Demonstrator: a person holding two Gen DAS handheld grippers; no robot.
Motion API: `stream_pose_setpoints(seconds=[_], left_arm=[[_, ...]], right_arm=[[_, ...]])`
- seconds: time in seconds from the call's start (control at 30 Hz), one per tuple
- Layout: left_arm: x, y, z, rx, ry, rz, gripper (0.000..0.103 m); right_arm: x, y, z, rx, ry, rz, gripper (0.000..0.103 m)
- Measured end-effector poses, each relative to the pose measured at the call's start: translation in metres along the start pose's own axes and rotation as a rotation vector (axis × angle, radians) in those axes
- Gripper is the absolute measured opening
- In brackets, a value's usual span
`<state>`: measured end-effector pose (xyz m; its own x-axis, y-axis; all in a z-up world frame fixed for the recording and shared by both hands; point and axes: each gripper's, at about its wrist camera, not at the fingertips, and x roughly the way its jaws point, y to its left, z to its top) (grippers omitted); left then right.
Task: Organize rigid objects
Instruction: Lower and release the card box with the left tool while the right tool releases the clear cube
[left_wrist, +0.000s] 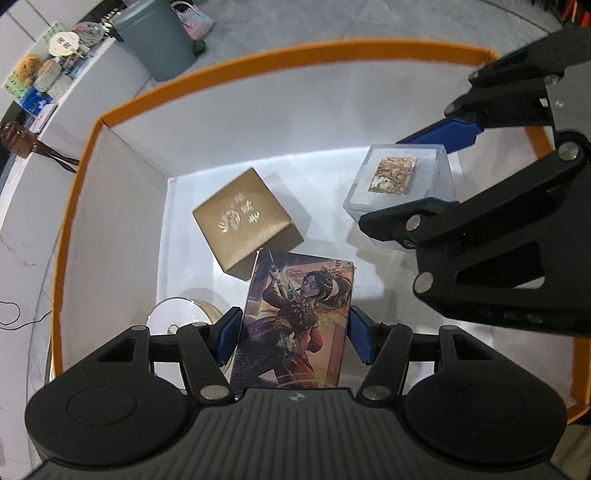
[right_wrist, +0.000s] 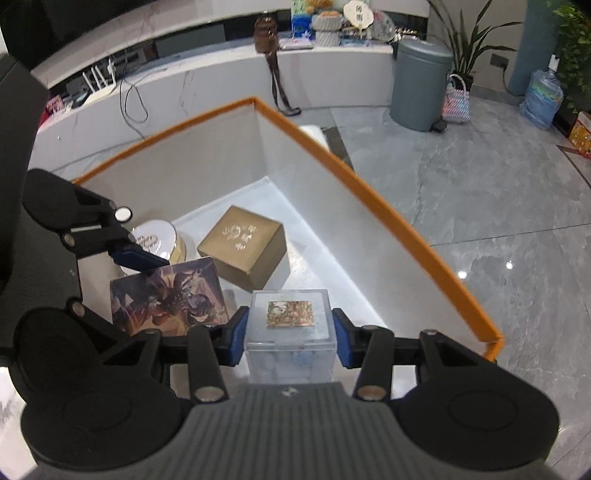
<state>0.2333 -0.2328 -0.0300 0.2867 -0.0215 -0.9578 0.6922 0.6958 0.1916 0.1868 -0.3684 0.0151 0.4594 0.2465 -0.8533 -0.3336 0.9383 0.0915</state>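
The right wrist view alone shows the printed lid of the round white tin (right_wrist: 157, 236), a grey bin (right_wrist: 419, 83) and potted plants (right_wrist: 469, 40) on the marble floor (right_wrist: 480, 221); the left wrist view shows only the tin's edge. The left gripper (left_wrist: 293, 332) is clamped on an illustrated card box (left_wrist: 295, 317) and the right gripper (right_wrist: 290, 338) on a clear plastic cube (right_wrist: 291, 332), both inside the orange-rimmed white box (left_wrist: 258, 59). A gold box (left_wrist: 243, 218) lies on its floor near a corner, with bare floor between it and the cube.
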Motion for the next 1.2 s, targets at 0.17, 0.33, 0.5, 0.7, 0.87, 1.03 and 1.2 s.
stream_pose_setpoints(seconds=[0.17,0.33,0.5,0.7,0.87,1.03,1.2], left_arm=[[0.014,0.006,0.006,0.031,0.037,0.003,0.07],[0.019,0.004,0.004,0.031,0.04,-0.023,0.07],[0.026,0.009,0.006,0.032,0.086,-0.061,0.07],[0.036,0.013,0.01,0.025,0.135,-0.095,0.071],[0.035,0.009,0.014,0.032,0.133,-0.072,0.072],[0.035,0.003,0.014,0.039,0.126,-0.054,0.072],[0.022,0.0,0.003,0.034,0.108,-0.048,0.072]], right_arm=[[0.015,0.007,-0.001,-0.036,0.042,-0.016,0.046],[0.022,0.012,0.002,-0.048,0.058,-0.017,0.046],[0.027,0.012,0.005,-0.021,0.064,0.015,0.046],[0.034,0.011,0.009,0.002,0.092,0.014,0.046],[0.035,0.01,0.011,0.013,0.088,0.03,0.059],[0.032,0.007,0.011,0.026,0.076,0.035,0.065],[0.024,0.007,0.014,0.021,0.061,0.027,0.065]])
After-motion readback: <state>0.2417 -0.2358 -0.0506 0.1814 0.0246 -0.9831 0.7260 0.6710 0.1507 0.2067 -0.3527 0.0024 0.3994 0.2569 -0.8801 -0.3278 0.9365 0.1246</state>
